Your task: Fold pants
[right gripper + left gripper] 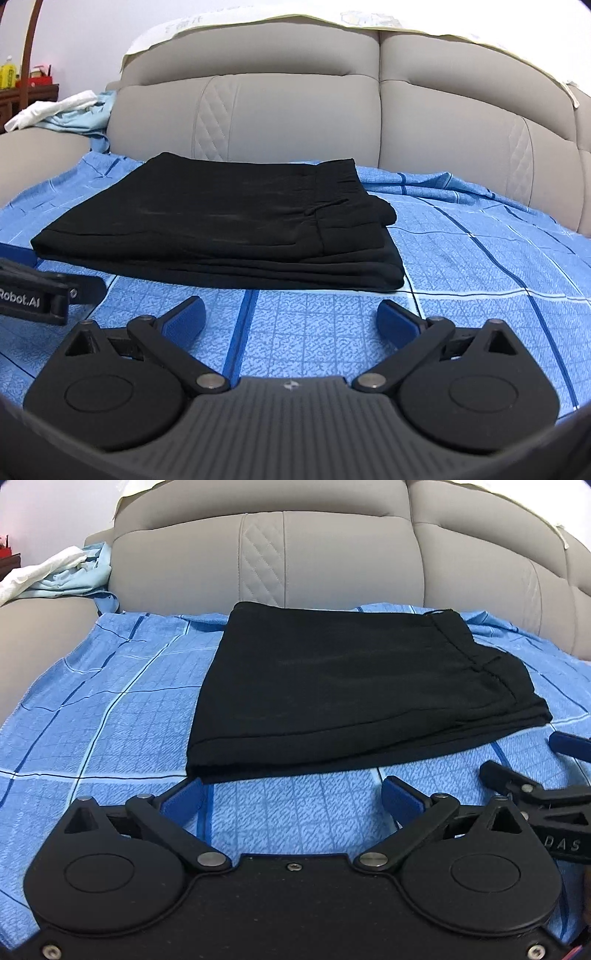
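Black pants (343, 686) lie folded into a flat, layered rectangle on a blue checked sheet (110, 716); they also show in the right wrist view (229, 229). My left gripper (291, 797) is open and empty, just in front of the pants' near edge. My right gripper (291, 319) is open and empty, also just short of the near edge. Each gripper shows at the side of the other's view: the right one (535, 768), the left one (44, 291).
The sheet (480, 266) covers the seat of a grey sofa whose padded backrest (332, 554) rises right behind the pants. White and light blue cloths (62, 572) lie heaped on the left armrest. A wooden shelf (33, 92) with small items stands far left.
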`<state>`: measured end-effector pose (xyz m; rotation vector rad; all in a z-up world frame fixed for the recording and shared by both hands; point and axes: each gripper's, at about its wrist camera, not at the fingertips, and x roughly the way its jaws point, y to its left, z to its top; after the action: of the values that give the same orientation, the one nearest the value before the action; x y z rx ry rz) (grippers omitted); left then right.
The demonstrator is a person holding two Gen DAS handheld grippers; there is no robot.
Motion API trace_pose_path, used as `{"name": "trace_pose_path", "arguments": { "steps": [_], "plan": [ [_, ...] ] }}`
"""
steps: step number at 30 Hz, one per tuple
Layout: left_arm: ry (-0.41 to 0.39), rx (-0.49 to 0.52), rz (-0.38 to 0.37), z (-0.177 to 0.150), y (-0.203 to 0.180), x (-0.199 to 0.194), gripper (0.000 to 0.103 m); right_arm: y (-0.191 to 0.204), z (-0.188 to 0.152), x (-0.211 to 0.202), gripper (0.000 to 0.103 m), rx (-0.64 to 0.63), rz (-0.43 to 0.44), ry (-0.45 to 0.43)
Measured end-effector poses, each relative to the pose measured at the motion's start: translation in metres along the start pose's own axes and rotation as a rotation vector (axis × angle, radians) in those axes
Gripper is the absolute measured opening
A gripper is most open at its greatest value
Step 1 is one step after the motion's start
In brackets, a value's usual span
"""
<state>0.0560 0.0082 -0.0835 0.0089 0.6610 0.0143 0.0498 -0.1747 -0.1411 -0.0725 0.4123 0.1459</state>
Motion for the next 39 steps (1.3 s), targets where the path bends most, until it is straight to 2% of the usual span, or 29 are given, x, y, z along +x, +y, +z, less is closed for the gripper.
{"name": "trace_pose_path", "arguments": {
  "steps": [7, 21, 39],
  "plan": [
    [-0.017, -0.004, 0.010, -0.0003, -0.0005, 0.0043, 0.103, -0.0003, -0.0040, -0.0001, 0.103, -0.002, 0.007, -0.010],
    [0.023, -0.022, 0.023, 0.0062, -0.0014, 0.0068, 0.103, -0.0008, -0.0067, -0.0016, 0.103, -0.001, 0.008, -0.027],
    [0.032, -0.036, 0.046, 0.0060, -0.0037, 0.0067, 0.103, -0.0014, -0.0077, -0.0024, 0.103, 0.001, 0.011, -0.033]
  ]
}}
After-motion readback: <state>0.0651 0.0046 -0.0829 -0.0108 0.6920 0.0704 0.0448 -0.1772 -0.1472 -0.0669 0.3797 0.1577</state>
